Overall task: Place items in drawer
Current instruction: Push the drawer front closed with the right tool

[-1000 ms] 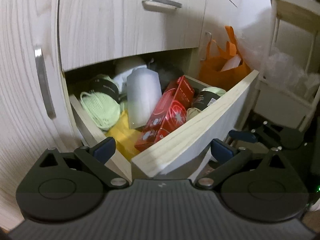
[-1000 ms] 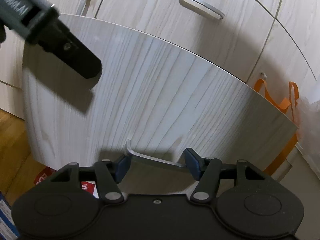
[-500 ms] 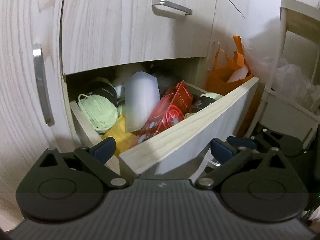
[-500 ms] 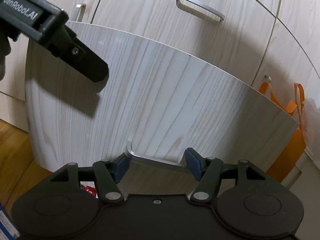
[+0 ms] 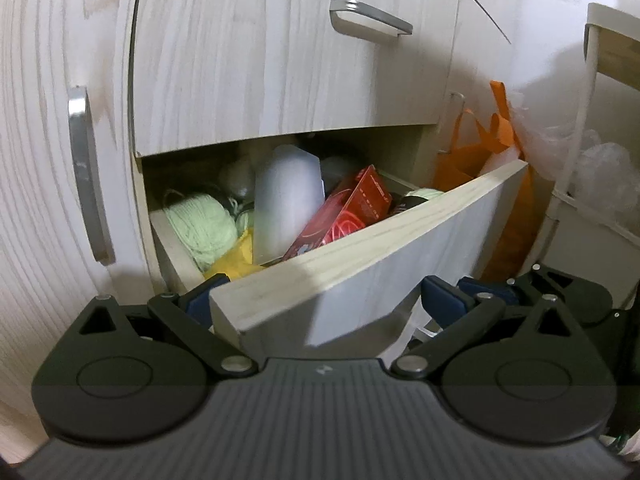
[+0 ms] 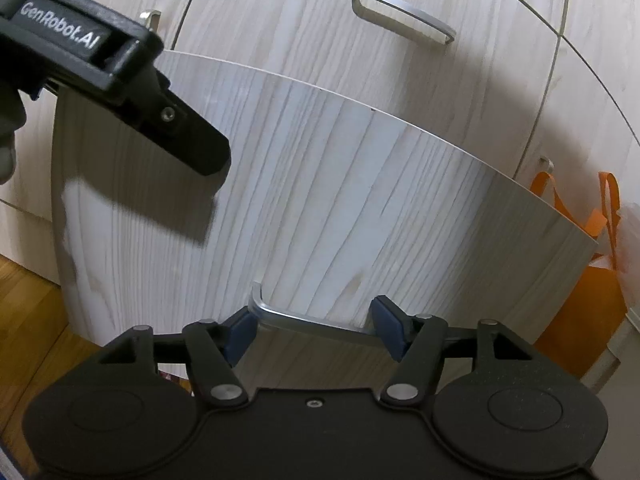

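Note:
The lower drawer [image 5: 360, 260] stands partly open and holds green yarn [image 5: 198, 228], a white bottle [image 5: 286, 196], a red box [image 5: 348, 216] and a yellow item [image 5: 236, 262]. My left gripper [image 5: 320, 304] is open and empty, its fingers either side of the drawer front's near corner. In the right wrist view my right gripper [image 6: 314, 330] is open against the drawer front [image 6: 320, 200], its fingers either side of the metal handle [image 6: 304, 320]. The left gripper's finger [image 6: 192, 140] shows at the upper left there.
A closed drawer with a metal handle [image 5: 370, 22] sits above. A cabinet door with a vertical handle [image 5: 86, 172] stands at the left. An orange bag [image 5: 480, 160] hangs at the right, beside a white rack [image 5: 580, 160]. Wood floor [image 6: 28, 312] shows lower left.
The drawer has slid further in, so less of its inside shows. Both grippers moved closer to the cabinet with it. Both stay open.

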`<state>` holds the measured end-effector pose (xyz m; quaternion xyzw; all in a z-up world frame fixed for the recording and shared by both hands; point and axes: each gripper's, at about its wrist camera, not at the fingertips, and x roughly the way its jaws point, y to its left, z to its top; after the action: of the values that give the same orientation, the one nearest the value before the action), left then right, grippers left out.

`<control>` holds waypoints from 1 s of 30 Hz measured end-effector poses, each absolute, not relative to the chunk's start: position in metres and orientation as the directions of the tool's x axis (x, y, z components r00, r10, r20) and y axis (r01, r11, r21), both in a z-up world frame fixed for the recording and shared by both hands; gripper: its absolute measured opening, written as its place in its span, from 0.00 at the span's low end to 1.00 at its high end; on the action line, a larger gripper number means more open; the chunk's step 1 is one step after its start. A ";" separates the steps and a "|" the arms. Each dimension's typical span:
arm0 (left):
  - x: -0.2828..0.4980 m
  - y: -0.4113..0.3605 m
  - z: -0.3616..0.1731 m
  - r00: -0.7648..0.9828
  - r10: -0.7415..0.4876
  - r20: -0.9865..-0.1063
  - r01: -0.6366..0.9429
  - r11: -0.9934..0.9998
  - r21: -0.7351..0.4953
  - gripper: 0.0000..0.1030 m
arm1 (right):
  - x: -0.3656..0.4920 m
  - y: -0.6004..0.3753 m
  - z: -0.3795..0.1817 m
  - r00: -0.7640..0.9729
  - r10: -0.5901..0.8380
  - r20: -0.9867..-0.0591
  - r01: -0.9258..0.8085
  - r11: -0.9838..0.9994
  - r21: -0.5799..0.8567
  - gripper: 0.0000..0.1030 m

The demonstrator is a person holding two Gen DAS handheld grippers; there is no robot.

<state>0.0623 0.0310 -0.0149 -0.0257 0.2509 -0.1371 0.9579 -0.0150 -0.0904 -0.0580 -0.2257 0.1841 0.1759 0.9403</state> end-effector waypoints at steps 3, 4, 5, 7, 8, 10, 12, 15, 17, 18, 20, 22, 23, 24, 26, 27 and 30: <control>0.057 0.015 -0.020 0.829 -0.159 -0.537 0.213 0.976 0.041 1.00 | -0.010 -0.085 -0.061 0.869 0.256 -0.424 -0.420 0.835 -0.355 0.70; 0.055 0.011 -0.022 0.834 -0.123 -0.538 0.202 0.975 0.090 1.00 | -0.009 -0.085 -0.061 0.868 0.259 -0.423 -0.421 0.836 -0.352 0.71; 0.054 0.011 -0.024 0.838 -0.116 -0.532 0.195 0.976 0.094 1.00 | -0.011 -0.089 -0.060 0.868 0.262 -0.422 -0.420 0.841 -0.341 0.73; 0.053 0.013 -0.026 0.845 -0.110 -0.524 0.183 0.979 0.089 1.00 | -0.014 -0.096 -0.057 0.866 0.269 -0.421 -0.420 0.849 -0.322 0.77; 0.056 0.018 -0.025 0.840 -0.131 -0.527 0.182 0.982 0.046 1.00 | -0.015 -0.097 -0.057 0.865 0.271 -0.422 -0.421 0.849 -0.319 0.79; 0.058 0.026 -0.026 0.837 -0.166 -0.521 0.185 0.983 -0.016 1.00 | -0.017 -0.098 -0.057 0.863 0.271 -0.426 -0.422 0.851 -0.313 0.79; 0.059 0.027 -0.026 0.847 -0.173 -0.503 0.190 0.982 -0.018 1.00 | -0.020 -0.097 -0.055 0.862 0.270 -0.430 -0.422 0.853 -0.309 0.79; 0.060 0.020 -0.027 0.872 -0.128 -0.473 0.170 0.984 0.046 1.00 | -0.021 -0.097 -0.056 0.861 0.276 -0.427 -0.424 0.854 -0.303 0.79; 0.062 0.018 -0.026 0.880 -0.108 -0.463 0.158 0.985 0.070 1.00 | -0.020 -0.097 -0.057 0.862 0.276 -0.425 -0.423 0.854 -0.303 0.79; 0.064 0.019 -0.027 0.881 -0.106 -0.460 0.155 0.986 0.069 1.00 | -0.019 -0.097 -0.057 0.862 0.277 -0.424 -0.423 0.854 -0.303 0.79; 0.067 0.023 -0.029 0.883 -0.105 -0.457 0.144 0.988 0.052 1.00 | -0.020 -0.097 -0.058 0.863 0.279 -0.422 -0.425 0.852 -0.305 0.79; 0.069 0.026 -0.029 0.881 -0.083 -0.466 0.118 0.992 0.046 1.00 | -0.020 -0.097 -0.059 0.863 0.285 -0.417 -0.429 0.849 -0.309 0.79; 0.070 0.027 -0.028 0.880 -0.067 -0.470 0.103 0.993 0.052 1.00 | -0.020 -0.097 -0.060 0.863 0.288 -0.415 -0.431 0.848 -0.309 0.80; 0.070 0.028 -0.028 0.882 -0.053 -0.469 0.096 0.993 0.068 0.99 | -0.018 -0.097 -0.060 0.863 0.291 -0.413 -0.433 0.847 -0.308 0.80; 0.068 0.031 -0.025 0.888 -0.046 -0.458 0.094 0.992 0.084 0.98 | -0.016 -0.096 -0.061 0.862 0.297 -0.410 -0.437 0.846 -0.306 0.80; 0.067 0.033 -0.024 0.890 -0.053 -0.454 0.100 0.992 0.079 0.97 | -0.015 -0.095 -0.061 0.863 0.299 -0.408 -0.438 0.845 -0.306 0.80; 0.068 0.039 -0.025 0.894 -0.049 -0.445 0.093 0.993 0.078 0.91 | -0.013 -0.092 -0.062 0.867 0.310 -0.391 -0.436 0.851 -0.291 0.78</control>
<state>0.0678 0.0394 -0.0252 0.0487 0.2271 -0.0365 0.9720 -0.0135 -0.0920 -0.0625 -0.1885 0.1673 0.1968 0.9475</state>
